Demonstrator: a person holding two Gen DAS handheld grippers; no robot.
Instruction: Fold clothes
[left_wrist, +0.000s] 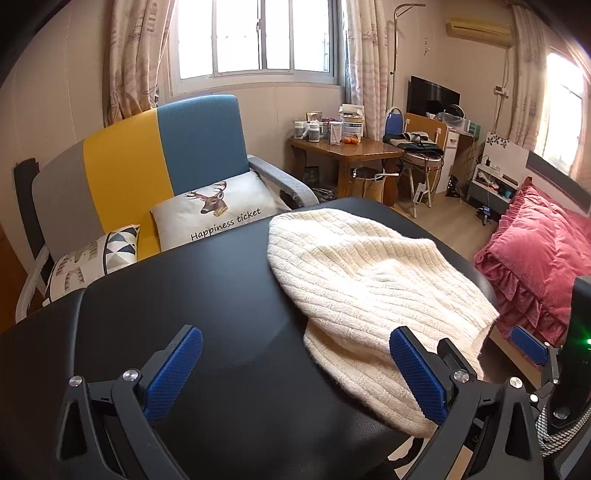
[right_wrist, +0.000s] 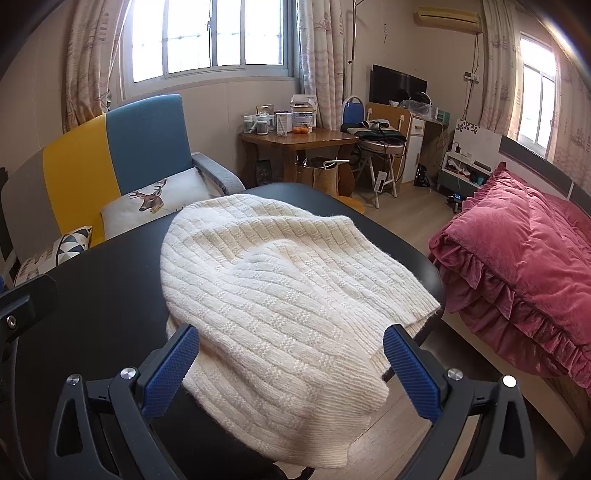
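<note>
A cream knit sweater (right_wrist: 280, 280) lies in a rumpled, partly folded heap on the black table (left_wrist: 184, 295), toward the table's right side. Its near hem spills over the table's front-right edge and hangs above the wooden floor (right_wrist: 406, 424); its far end stops short of the table's back edge.

The right gripper (right_wrist: 291, 369) hovers over the near part of the sweater, its blue pads (right_wrist: 170, 369) spread wide apart with nothing between them but the knit below. The left gripper (left_wrist: 295, 373) sits over bare tabletop just left of the sweater, jaws equally wide — its right pad (left_wrist: 417, 373) overlaps the sweater's near edge in view, though contact cannot be told.

The left half of the table is uncovered dark surface. Behind the table stands a sofa (left_wrist: 147, 147) in grey, yellow and blue with a deer cushion (left_wrist: 214, 210) close to the back edge. To the right, past a strip of floor, is a bed with a ruffled pink quilt (right_wrist: 517, 266).
</note>
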